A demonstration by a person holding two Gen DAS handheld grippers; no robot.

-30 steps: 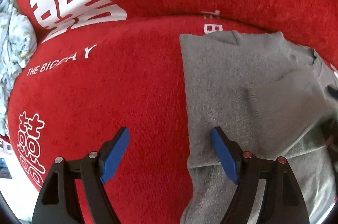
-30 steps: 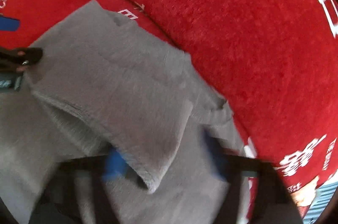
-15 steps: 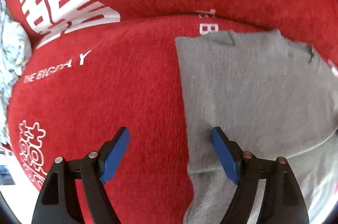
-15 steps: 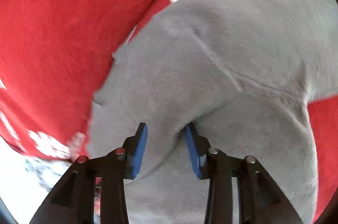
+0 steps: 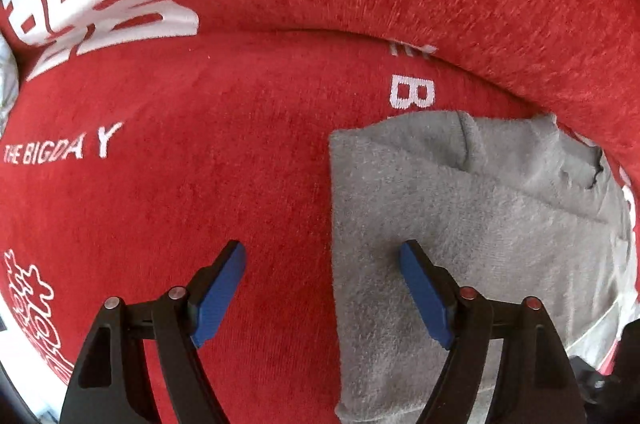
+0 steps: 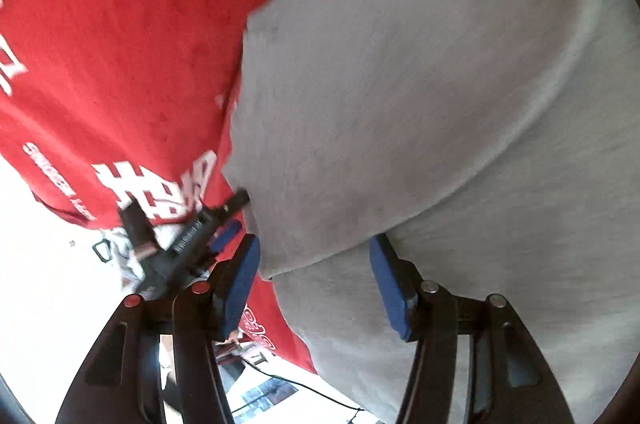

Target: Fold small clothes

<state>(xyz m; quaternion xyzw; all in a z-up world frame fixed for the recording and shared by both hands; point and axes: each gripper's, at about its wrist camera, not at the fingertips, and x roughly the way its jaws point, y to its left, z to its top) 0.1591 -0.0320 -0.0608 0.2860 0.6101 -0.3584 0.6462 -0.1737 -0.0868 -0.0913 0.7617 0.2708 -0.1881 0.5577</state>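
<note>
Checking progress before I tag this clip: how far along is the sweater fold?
Done: the gray sweater lies partly folded on the red blanket, a flap laid over it. In hand: nothing; the left hand-held gripper is closing astride its edge, the right hand-held gripper opening over the flap's edge. Left: the remaining folds.

Even, bright daylight. Left view sharp; right view motion-blurred, lower left overexposed. Fisheye distortion and dark vignette at edges.
</note>
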